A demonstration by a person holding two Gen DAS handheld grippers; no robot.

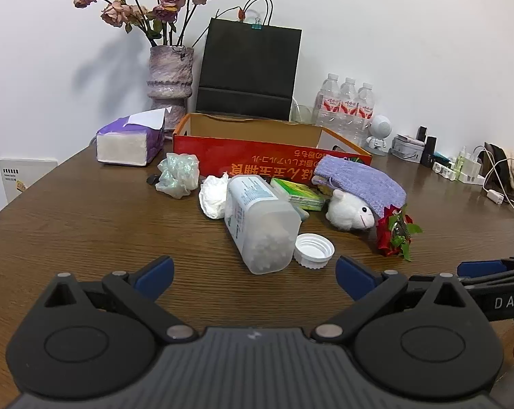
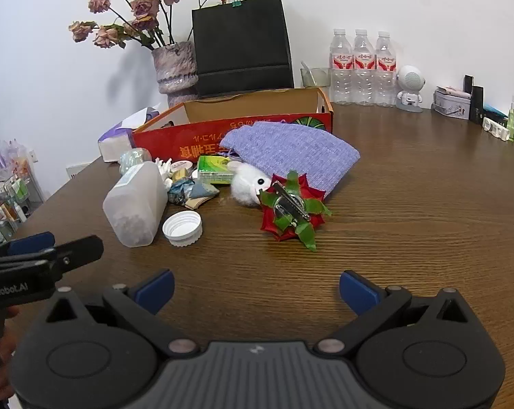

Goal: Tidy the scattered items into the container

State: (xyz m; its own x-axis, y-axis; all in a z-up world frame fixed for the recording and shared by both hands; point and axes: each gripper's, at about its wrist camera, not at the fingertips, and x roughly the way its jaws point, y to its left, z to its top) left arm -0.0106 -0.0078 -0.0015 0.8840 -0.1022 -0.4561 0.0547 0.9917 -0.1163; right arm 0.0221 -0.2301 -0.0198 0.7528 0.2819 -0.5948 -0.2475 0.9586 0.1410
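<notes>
On my right gripper (image 1: pixel 495 269) I read "DAS", on my left gripper (image 2: pixel 28 248) "enRobot.AI", while the red box (image 1: pixel 257 156) carries upside-down orange characters that I cannot make out, and the bottle (image 1: pixel 257 218) label is too small.

A wooden table (image 1: pixel 86 231) carries the red box (image 1: pixel 257 156), bottle (image 1: pixel 260 221) and cap (image 1: pixel 314 249).

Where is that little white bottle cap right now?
The white cap lies open side up on the wooden table, touching the tipped-over clear plastic jar on its right and left of the red fabric flower.
</notes>
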